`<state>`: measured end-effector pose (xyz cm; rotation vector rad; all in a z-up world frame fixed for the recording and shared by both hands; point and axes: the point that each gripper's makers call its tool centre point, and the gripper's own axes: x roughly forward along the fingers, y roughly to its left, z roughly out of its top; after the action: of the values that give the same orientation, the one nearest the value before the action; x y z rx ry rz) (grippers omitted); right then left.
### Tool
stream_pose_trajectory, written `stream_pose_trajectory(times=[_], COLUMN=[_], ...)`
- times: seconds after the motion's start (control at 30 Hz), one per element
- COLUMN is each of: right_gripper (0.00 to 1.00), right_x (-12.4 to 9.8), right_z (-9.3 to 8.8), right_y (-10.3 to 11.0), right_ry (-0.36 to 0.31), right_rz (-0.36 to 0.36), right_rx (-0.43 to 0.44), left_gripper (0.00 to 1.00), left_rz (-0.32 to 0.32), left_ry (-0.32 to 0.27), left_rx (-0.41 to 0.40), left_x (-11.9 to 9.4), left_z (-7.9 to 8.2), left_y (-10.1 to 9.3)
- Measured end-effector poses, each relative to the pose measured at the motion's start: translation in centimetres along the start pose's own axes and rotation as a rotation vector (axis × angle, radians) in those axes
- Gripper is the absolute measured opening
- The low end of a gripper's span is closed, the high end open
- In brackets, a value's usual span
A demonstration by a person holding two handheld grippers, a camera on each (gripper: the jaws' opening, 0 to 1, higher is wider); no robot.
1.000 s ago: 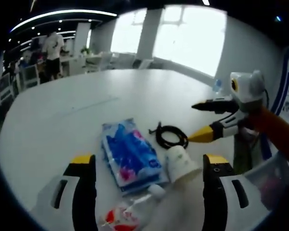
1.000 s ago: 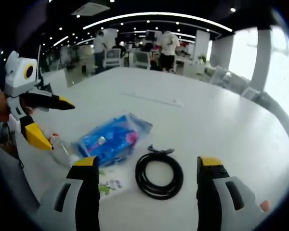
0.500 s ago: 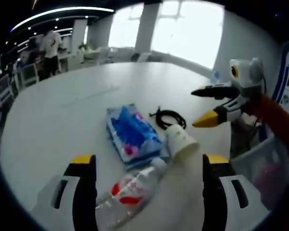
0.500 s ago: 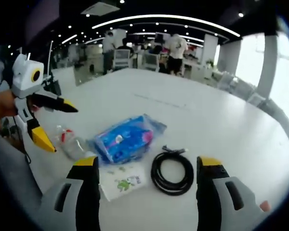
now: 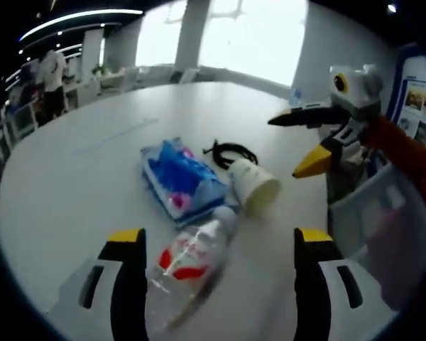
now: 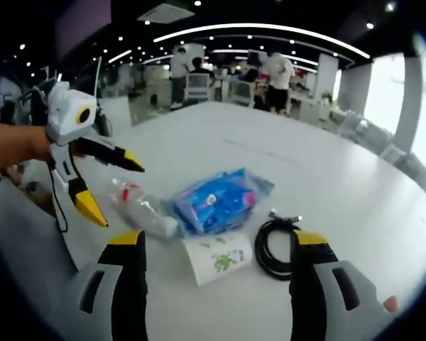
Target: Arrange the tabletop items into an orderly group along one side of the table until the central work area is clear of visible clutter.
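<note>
Both cameras sit farther back from the cluster than a second ago, so more of it fits in each view: the plastic bottle (image 5: 186,273), barely peeking in at the bottom edge of the left gripper view a second ago, now lies in full between that view's own jaws. The items themselves seem not to have shifted relative to each other; I judge this as pulling back to size up the group, with nothing yet moved to a side of the worktop (image 5: 71,177).

The left hand-held gripper (image 6: 106,186) has its jaws spread wide and holds nothing; in the right gripper view it hovers at about 9 o'clock of the cluster. The right hand-held gripper (image 5: 298,146) is likewise wide open and empty, at about 2 o'clock of the cluster in the left gripper view.

Count, in the right gripper view: one bottle (image 6: 138,208), one blue tissue pack (image 6: 219,202), one paper cup (image 6: 217,258) on its side, one coiled black cable (image 6: 275,246). All four lie close together, the cup's rim touching or just beside the pack and the cable just beside the cup.
</note>
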<state>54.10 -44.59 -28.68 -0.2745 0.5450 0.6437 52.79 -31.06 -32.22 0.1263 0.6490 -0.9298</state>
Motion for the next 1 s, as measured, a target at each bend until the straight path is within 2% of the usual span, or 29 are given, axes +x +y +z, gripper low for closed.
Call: stream_pose_trajectory(times=[0.1,0.23,0.47,0.67,0.87,1.0], right_gripper=[0.82,0.83,0.83,0.84,0.84,0.84], right_x=[-0.3,-0.9,-1.6,-1.7,-1.9,-2.0], right_z=[-0.2,-0.4,-0.9,-1.5,-1.7,-1.8], right_y=[0.7,1.8,4.5,5.9,6.8,7.1], right_ry=[-0.009,-0.021,-0.021,-0.005,-0.007,-0.007], right_rz=[0.043,0.102,0.24,0.301,0.348,0.361], right_rx=[0.018,0.025,-0.072,-0.113,-0.123,-0.126], left_gripper=[0.79,0.77,0.68,0.69,0.65,0.62], left_rz=[-0.025,-0.056,-0.12,-0.156,-0.196,-0.209], left_ry=[0.021,0.018,0.024,0.033,0.07,0.079], left_rx=[0.025,0.043,0.087,0.111,0.153,0.152], left_x=[0.2,0.1,0.1,0.3,1.1,1.6], left_z=[-0.8,-1.3,-2.0,-2.2,-3.0,-3.4], left_y=[0.1,0.8,1.4,1.6,1.5,1.8])
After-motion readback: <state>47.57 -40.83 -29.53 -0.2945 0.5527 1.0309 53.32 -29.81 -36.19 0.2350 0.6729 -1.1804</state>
